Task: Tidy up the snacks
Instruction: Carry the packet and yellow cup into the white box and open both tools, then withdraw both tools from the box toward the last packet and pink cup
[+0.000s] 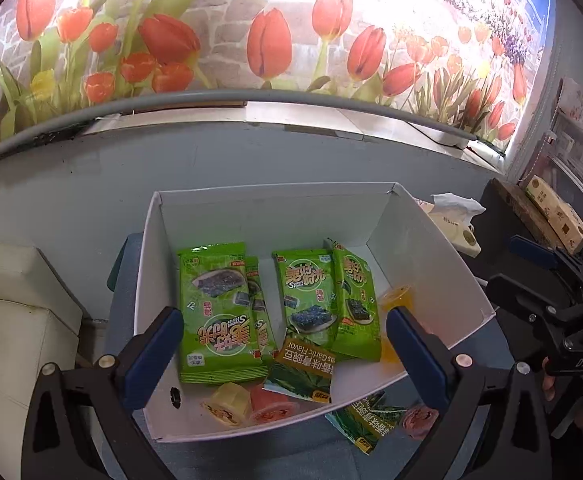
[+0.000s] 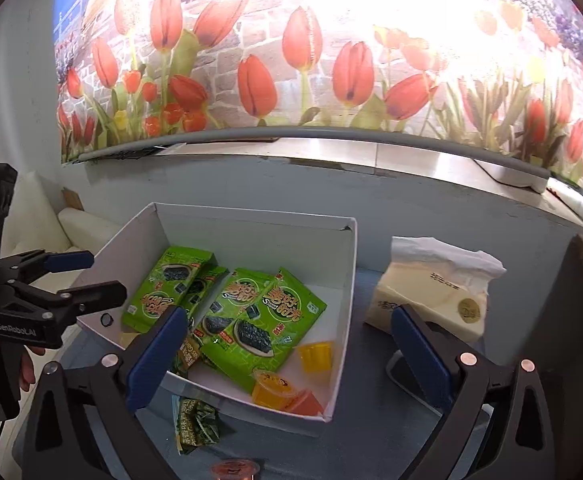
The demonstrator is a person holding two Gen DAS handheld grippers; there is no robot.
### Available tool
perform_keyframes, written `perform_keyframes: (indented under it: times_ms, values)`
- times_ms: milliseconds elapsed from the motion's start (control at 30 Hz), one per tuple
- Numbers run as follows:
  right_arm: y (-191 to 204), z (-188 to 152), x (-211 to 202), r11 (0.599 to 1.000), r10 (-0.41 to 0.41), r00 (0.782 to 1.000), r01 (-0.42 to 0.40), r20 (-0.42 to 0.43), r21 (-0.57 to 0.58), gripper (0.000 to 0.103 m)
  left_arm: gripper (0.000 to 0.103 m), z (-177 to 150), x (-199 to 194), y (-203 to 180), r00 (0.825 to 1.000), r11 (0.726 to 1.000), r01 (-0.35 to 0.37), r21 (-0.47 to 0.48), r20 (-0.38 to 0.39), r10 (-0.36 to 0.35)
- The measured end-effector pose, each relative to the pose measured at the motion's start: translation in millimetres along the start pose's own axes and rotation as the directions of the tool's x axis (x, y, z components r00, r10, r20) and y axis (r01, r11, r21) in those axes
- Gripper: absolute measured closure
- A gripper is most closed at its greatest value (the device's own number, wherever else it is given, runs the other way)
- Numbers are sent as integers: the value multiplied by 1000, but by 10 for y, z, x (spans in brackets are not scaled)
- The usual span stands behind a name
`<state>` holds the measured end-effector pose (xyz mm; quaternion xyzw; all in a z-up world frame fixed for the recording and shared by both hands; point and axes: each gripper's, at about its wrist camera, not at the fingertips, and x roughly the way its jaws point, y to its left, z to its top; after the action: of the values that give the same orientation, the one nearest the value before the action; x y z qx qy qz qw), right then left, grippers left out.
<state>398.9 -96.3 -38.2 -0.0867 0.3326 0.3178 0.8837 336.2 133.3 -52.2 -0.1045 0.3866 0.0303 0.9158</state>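
A tulip mural [image 1: 271, 40] is seen behind a white box [image 1: 431, 248] where green snack packets [image 1: 215, 312] lie, ahead of the left gripper [image 1: 283, 348] and right gripper [image 2: 287, 356], both spread wide and holding nothing.

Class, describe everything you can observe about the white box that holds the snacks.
The white box is an open-topped, rectangular tray that looks like thin cardboard, its walls upright and flaring slightly. A small dark hole pierces one wall. It rests on a blue-grey surface, before a pale wall. Inside lie green seaweed packets, a garlic-flavour packet and jelly cups. Another packet and a pink jelly cup lie outside, by its near wall. Neither gripper touches it.
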Motion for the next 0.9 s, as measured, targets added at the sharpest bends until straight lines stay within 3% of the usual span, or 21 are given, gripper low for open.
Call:
perform_keyframes:
  times_ms: [200, 367, 633, 900]
  values:
    - [-83, -21, -118, 999, -17, 1000, 16, 22, 49, 0, 0, 21, -116, -95, 1000, 999, -16, 30, 11, 16]
    - [-193, -95, -328, 993, 18, 998, -24, 56, 115, 0, 0, -2, -283, -143, 999, 999, -8, 34, 31, 7]
    - [-198, -307, -787, 990, 48, 992, -63, 119, 127, 0, 0, -219, -696, -332, 995, 996, -6, 86, 100, -3]
    - [126, -722, -1080, 996, 85, 992, -87, 92, 23, 0, 0, -632, -1111, -485, 988, 995, 34, 98, 144, -48]
